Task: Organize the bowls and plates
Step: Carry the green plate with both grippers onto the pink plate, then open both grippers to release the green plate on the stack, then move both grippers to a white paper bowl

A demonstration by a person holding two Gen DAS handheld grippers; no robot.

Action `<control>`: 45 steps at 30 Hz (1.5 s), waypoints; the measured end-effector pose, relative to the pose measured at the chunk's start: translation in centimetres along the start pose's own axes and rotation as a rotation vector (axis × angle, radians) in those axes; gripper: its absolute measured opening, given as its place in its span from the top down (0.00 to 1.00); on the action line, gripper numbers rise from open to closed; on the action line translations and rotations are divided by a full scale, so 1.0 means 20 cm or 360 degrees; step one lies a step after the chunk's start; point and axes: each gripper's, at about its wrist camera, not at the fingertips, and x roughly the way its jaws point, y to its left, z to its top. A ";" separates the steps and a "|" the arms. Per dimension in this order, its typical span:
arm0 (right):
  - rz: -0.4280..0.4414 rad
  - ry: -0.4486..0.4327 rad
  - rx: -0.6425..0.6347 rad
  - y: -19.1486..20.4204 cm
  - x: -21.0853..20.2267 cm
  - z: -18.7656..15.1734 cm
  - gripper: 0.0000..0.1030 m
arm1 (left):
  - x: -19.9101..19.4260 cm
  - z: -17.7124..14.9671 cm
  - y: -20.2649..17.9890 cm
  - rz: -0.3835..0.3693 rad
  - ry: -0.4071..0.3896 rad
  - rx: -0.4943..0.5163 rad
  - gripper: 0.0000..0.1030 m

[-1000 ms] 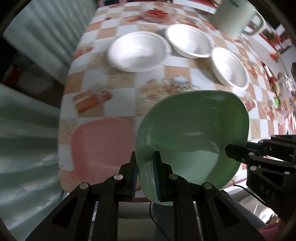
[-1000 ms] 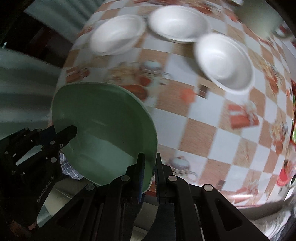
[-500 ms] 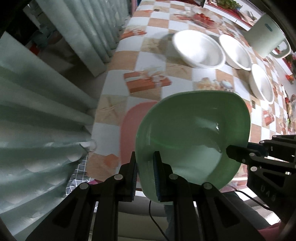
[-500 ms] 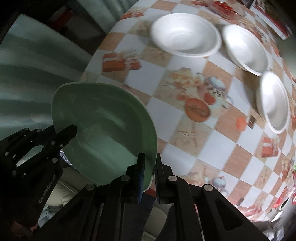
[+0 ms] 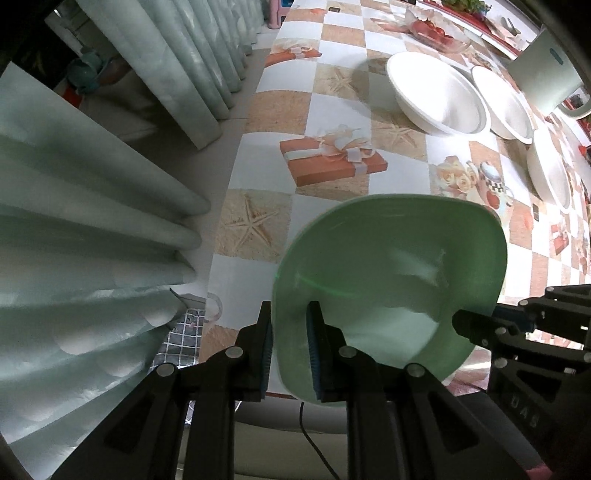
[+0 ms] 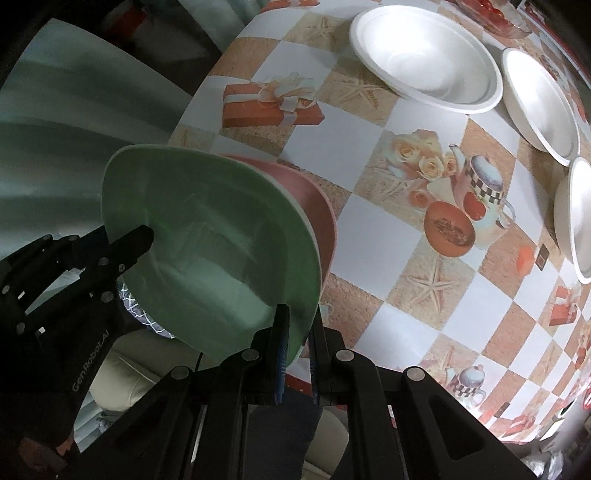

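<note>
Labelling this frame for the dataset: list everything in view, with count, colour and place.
green plate: 1, green, held over the pink plate at the near table edge
pink plate: 1, pink, under the green plate
white bowls: 3, white, in a row at the far side
glass dish: 1, clear with red contents, beyond the bowls
jug: 1, pale green, far right
tablecloth: 1, checked orange and white
curtain: 1, pale green, left of the table
left gripper: shut on the plate rim
right gripper: shut on the opposite rim

We see a table w/ checkered orange-white oilcloth, pale green pleated curtains at left, grey floor beneath, bright light upper right.
</note>
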 end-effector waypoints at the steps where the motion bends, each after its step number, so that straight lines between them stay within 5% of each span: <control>1: -0.0001 0.0002 0.0002 0.00 0.01 0.00 0.89 | 0.01 0.00 0.00 -0.0004 0.0001 0.0002 0.82; 4: -0.0008 0.0014 0.0007 -0.01 0.03 0.00 0.89 | 0.02 0.00 -0.01 -0.0008 -0.0007 0.0008 0.81; 7: 0.0006 0.0018 0.0007 -0.01 0.04 0.00 0.89 | 0.03 0.00 -0.02 -0.0025 -0.0021 0.0020 0.69; 10: 0.0003 0.0025 -0.0002 -0.03 0.03 -0.01 0.87 | 0.01 -0.01 -0.06 -0.0005 -0.0043 0.0063 0.42; 11: -0.0016 0.0027 -0.0005 -0.04 0.02 0.00 0.77 | 0.00 -0.01 -0.07 0.0011 -0.0059 0.0082 0.34; 14: -0.0060 0.0010 0.0027 -0.08 0.00 -0.01 0.48 | -0.01 0.00 -0.09 0.0063 -0.0074 0.0087 0.31; 19: -0.0034 -0.0016 0.0136 -0.23 -0.07 -0.04 0.14 | -0.04 0.02 -0.07 0.0050 -0.0049 0.0013 0.20; 26: -0.0090 -0.0003 0.0284 -0.52 -0.14 -0.23 0.14 | -0.14 0.03 -0.24 -0.0081 -0.0011 0.0101 0.18; 34: -0.0014 0.0006 0.0789 -1.04 -0.17 -0.57 0.14 | -0.22 0.05 -0.66 -0.0213 0.0068 0.0430 0.18; 45: 0.0130 -0.0071 0.1037 -1.40 -0.23 -0.83 0.14 | -0.26 0.11 -1.18 -0.0097 0.0128 0.0774 0.18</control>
